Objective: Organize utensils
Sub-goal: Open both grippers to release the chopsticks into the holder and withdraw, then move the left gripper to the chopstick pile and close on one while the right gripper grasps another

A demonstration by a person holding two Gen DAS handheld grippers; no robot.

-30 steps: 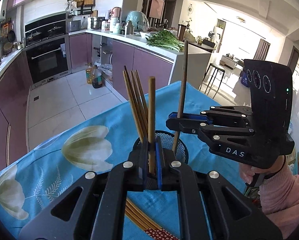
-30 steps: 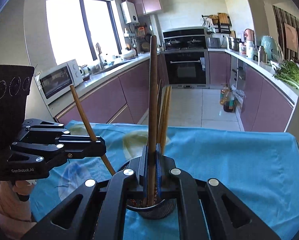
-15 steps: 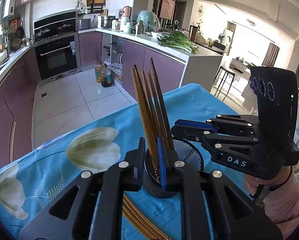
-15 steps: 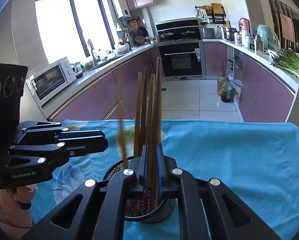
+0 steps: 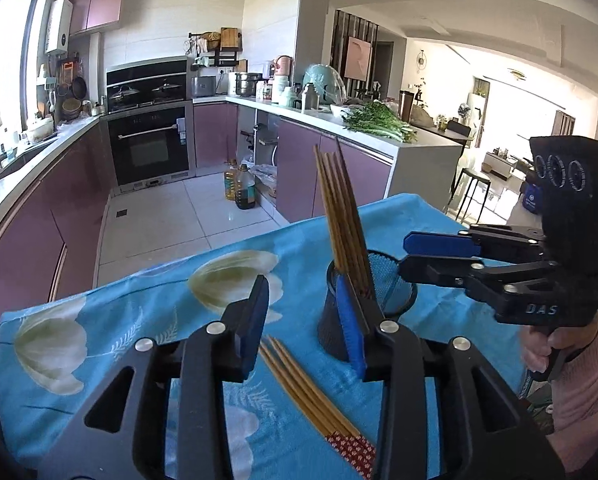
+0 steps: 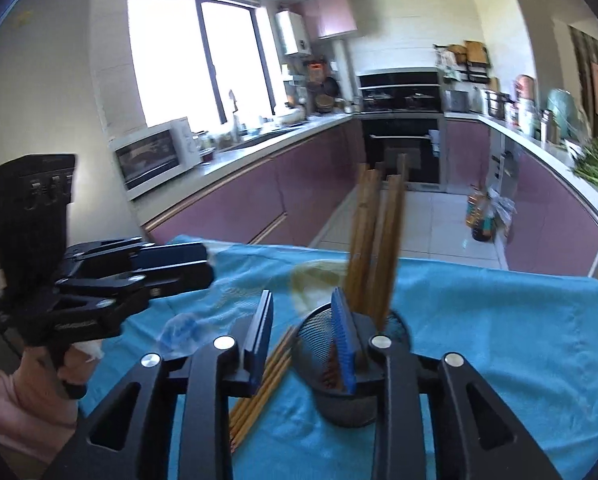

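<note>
A black mesh cup [image 5: 395,292] stands on the blue flowered cloth with several wooden chopsticks [image 5: 339,216] upright in it. More chopsticks [image 5: 307,392] lie flat on the cloth just in front of it. My left gripper [image 5: 303,324] is near the cup's left side, its jaws opening, with nothing gripped between them. My right gripper [image 5: 406,256] hovers at the cup's right rim. In the right wrist view the cup [image 6: 339,408] sits behind the right finger of my right gripper [image 6: 301,340], whose jaws are opening and empty. The standing chopsticks [image 6: 375,240] and loose chopsticks [image 6: 263,392] show there too. My left gripper [image 6: 207,264] is at the left.
The blue cloth [image 5: 139,320] covers a table whose far edge drops to a tiled kitchen floor [image 5: 163,216]. Purple cabinets, an oven [image 5: 149,152] and a counter with greens [image 5: 379,124] lie beyond. A person's pink sleeve [image 5: 579,392] holds the right gripper.
Each gripper held one chopstick upright over the cup a second ago. Both chopsticks now stand in the cup, and both grippers have let go, opened and shifted off the cup.
</note>
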